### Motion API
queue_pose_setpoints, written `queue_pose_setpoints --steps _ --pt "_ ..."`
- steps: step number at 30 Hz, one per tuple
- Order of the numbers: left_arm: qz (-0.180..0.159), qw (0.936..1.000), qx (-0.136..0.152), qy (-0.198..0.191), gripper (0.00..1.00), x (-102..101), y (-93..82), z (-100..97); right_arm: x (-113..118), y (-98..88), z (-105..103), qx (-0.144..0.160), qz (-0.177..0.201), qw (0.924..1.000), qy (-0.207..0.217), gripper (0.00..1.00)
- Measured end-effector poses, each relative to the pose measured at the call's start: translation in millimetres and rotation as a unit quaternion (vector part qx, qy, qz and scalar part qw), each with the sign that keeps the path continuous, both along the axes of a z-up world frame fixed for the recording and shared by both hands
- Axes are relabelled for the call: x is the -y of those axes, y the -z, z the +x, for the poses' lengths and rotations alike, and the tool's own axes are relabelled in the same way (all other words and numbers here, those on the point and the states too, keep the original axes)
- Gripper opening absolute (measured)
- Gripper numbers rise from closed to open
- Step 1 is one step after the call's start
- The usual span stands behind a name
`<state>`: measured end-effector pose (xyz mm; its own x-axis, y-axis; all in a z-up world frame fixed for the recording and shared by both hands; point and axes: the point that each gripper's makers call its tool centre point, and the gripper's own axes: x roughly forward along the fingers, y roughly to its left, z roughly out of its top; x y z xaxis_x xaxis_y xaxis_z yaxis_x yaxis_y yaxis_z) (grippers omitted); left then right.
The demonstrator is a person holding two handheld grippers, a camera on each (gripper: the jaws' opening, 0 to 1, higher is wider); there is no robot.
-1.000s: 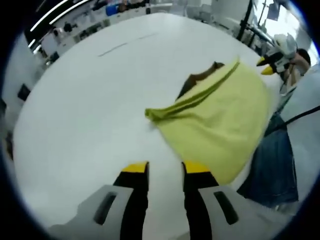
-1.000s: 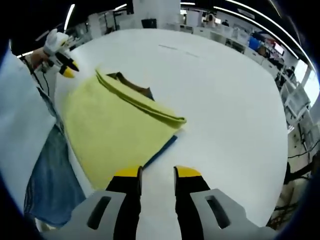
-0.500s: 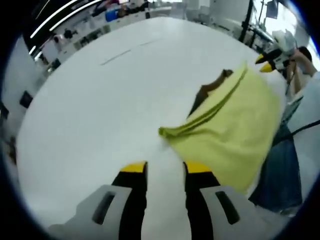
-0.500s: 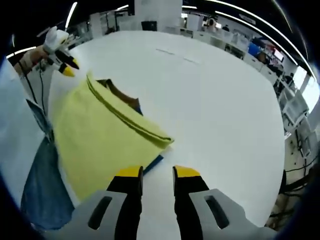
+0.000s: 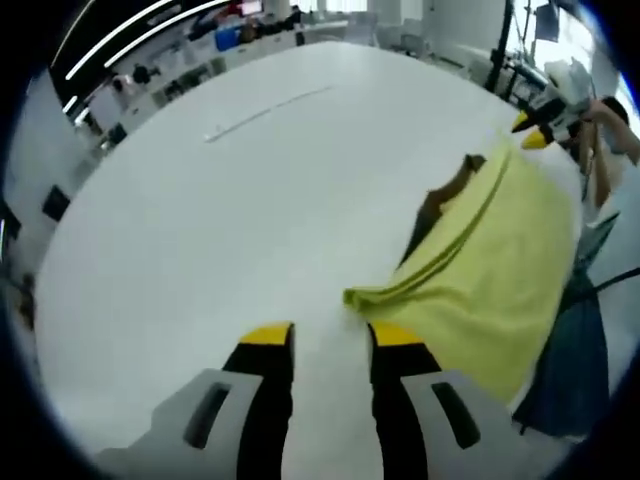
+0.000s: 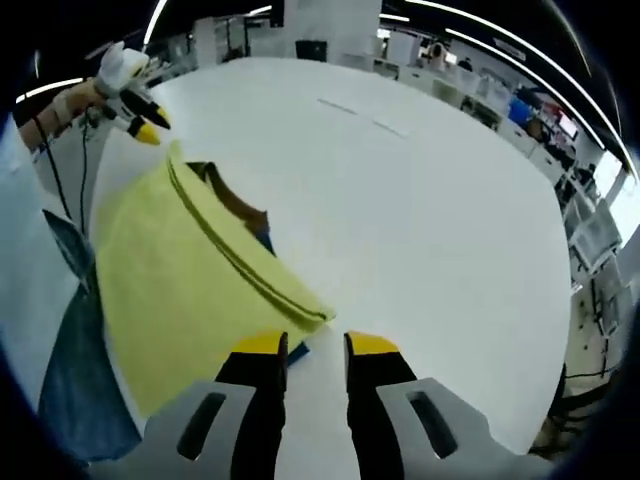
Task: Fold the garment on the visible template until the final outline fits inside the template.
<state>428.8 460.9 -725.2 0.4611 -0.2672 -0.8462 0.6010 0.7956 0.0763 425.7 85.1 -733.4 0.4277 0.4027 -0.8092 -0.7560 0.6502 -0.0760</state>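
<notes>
Left gripper [image 5: 318, 340]: jaws slightly parted, holding nothing, above bare white tabletop [image 5: 220, 220].
Right gripper [image 6: 304, 347]: jaws slightly apart, empty, tips just beside the cloth's near corner.
Garment [image 5: 490, 270]: yellow, folded, ahead and right of the left gripper; ahead and left of the right gripper [image 6: 190, 270].
Edges: doubled fold runs along its inner side; brown cloth [image 6: 235, 200] and a blue template edge [image 6: 297, 350] peek out beneath.
Open room: wide bare tabletop ahead of both grippers.
</notes>
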Motion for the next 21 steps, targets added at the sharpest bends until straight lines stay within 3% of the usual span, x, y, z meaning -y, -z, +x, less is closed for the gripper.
queue_pose_setpoints --steps 16,21 --pt "-0.015 0.9991 -0.020 0.035 0.24 19 11.9 13.0 -9 7.7 8 -0.002 -0.016 0.9993 -0.032 0.20" --pt "-0.021 0.9988 -0.022 0.039 0.16 22 11.7 13.9 -10 7.1 11 -0.001 -0.015 0.9994 -0.032 0.15"
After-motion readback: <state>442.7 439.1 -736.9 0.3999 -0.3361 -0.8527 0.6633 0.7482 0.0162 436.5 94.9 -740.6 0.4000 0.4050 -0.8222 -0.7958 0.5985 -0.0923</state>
